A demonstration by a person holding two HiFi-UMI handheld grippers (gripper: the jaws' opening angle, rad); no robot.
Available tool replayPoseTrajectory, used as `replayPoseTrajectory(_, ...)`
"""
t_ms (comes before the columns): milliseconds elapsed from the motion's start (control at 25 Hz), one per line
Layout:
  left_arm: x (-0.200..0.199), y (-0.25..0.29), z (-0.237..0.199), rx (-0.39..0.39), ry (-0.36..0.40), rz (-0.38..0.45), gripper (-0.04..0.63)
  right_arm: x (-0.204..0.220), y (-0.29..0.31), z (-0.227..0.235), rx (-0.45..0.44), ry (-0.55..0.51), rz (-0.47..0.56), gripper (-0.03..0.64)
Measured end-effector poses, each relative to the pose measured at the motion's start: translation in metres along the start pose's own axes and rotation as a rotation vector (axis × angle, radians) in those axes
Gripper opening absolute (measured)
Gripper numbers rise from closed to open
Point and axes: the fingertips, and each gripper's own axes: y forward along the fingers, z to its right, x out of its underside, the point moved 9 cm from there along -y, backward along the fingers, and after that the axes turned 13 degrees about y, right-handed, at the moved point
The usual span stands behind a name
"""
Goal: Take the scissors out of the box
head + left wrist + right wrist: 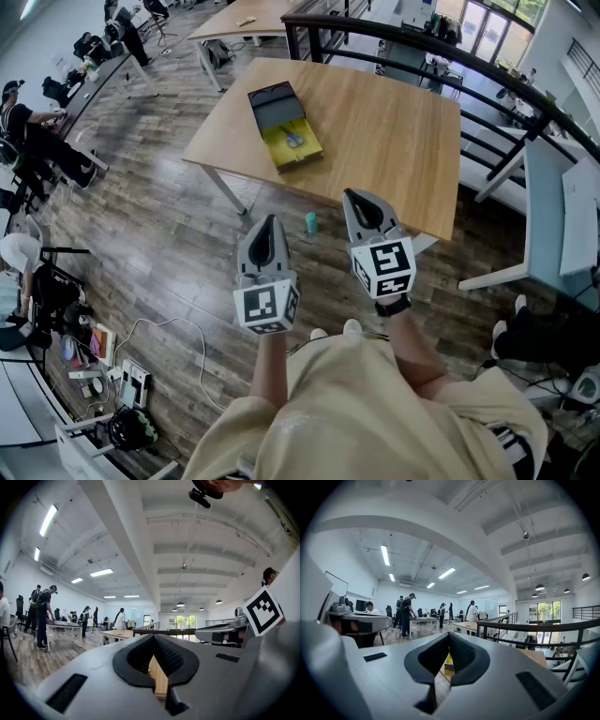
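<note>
Head view takes in a big open office with a plank floor (159, 244), and across a stretch of it stands the wooden table (384, 122), well apart from the person. On that table, towards its left side, lies the box (284, 127), already open: dark lid laid back, yellow lining showing. Down at the bottom of the picture come the two tongs, side by side and pointing level at the table. The left gripper (272, 219) has its dark tips pressed together with nothing between them, only a sliver of tabletop visible through the hollow lower down. The right gripper (352, 194) is clamped fully together as well and just as empty, with a glimpse of the yellow box far off through its hollow. And the scissors (294, 141)? As best I can judge, they are that small bluish shape on the yellow lining, inside the box, too small to make out in detail. So the job has barely begun: nothing is touched and nothing lifted. Left to do, by my reckoning: close the distance to the table, part one pair of jaws, reach into the box, grip the scissors and bring them out
</note>
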Motion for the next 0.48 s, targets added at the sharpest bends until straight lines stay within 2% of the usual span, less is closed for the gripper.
replayPoseTrajectory(240, 0.005, -0.010, -0.024, -0.006, -0.001, -0.025, 0.003, -0.004, 0.004, -0.027, -0.013, -0.025, 0.008, 0.012)
replayPoseTrajectory(480, 0.010, -0.018, -0.044, 0.022, -0.008, -0.001, 0.003, -0.003, 0.004, -0.050, 0.021, -0.018, 0.024, 0.014)
